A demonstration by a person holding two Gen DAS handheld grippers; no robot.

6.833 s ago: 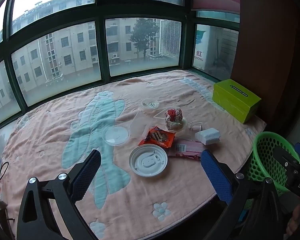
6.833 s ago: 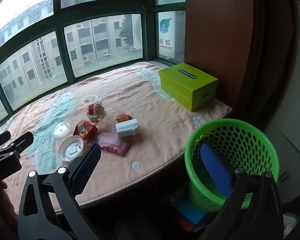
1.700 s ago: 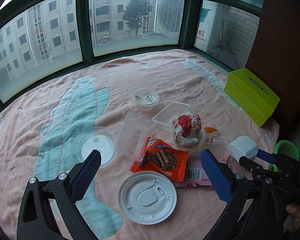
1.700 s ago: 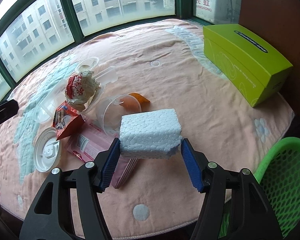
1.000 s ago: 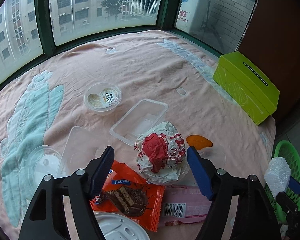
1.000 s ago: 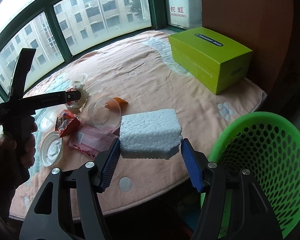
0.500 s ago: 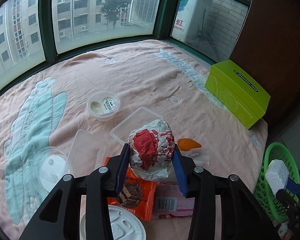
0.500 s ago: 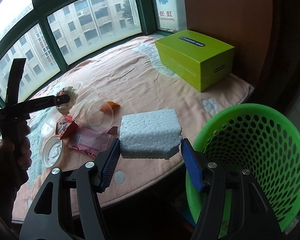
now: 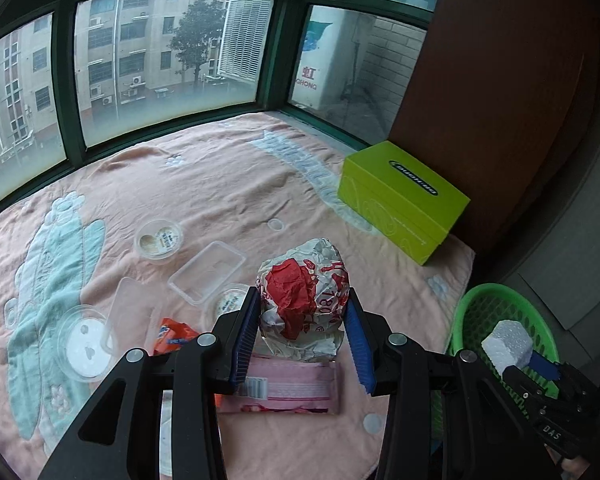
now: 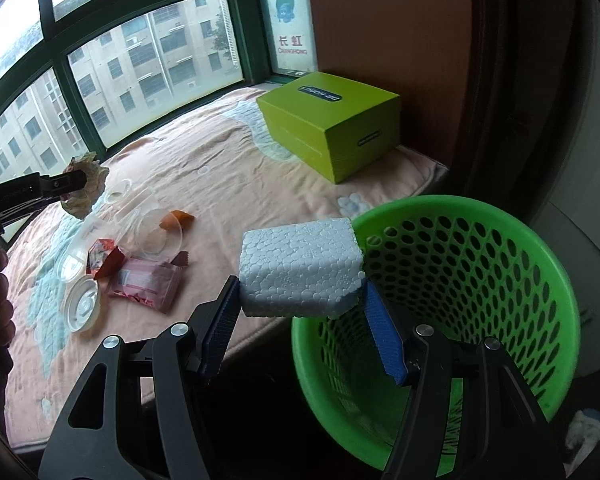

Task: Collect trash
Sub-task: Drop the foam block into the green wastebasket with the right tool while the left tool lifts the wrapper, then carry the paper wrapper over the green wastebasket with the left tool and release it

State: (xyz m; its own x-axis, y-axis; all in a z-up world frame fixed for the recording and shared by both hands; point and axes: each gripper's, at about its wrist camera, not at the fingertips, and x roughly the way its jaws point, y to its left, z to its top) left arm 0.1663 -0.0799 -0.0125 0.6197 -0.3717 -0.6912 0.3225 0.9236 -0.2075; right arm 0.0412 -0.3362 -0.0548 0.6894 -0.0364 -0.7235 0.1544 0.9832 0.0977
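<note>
My left gripper [image 9: 302, 338] is shut on a crumpled red-and-white food wrapper [image 9: 304, 300] and holds it above the pink blanket [image 9: 220, 184]. My right gripper [image 10: 300, 332] is shut on a white foam block [image 10: 298, 266], at the near left rim of the green mesh basket [image 10: 480, 280]. The basket [image 9: 496, 312] and foam block [image 9: 508, 344] also show at the lower right of the left wrist view. The wrapper [image 10: 84, 188] shows far left in the right wrist view.
On the blanket lie a pink packet [image 9: 288, 386], an orange snack bag [image 9: 174, 334], clear plastic lids and trays [image 9: 208, 272], a small sauce cup [image 9: 158, 240] and a white lid [image 10: 82, 306]. A lime-green box [image 9: 400, 196] stands by the brown wall.
My left gripper has lifted the wrapper up off the blanket. My right gripper has carried the foam block further right, up to the basket rim.
</note>
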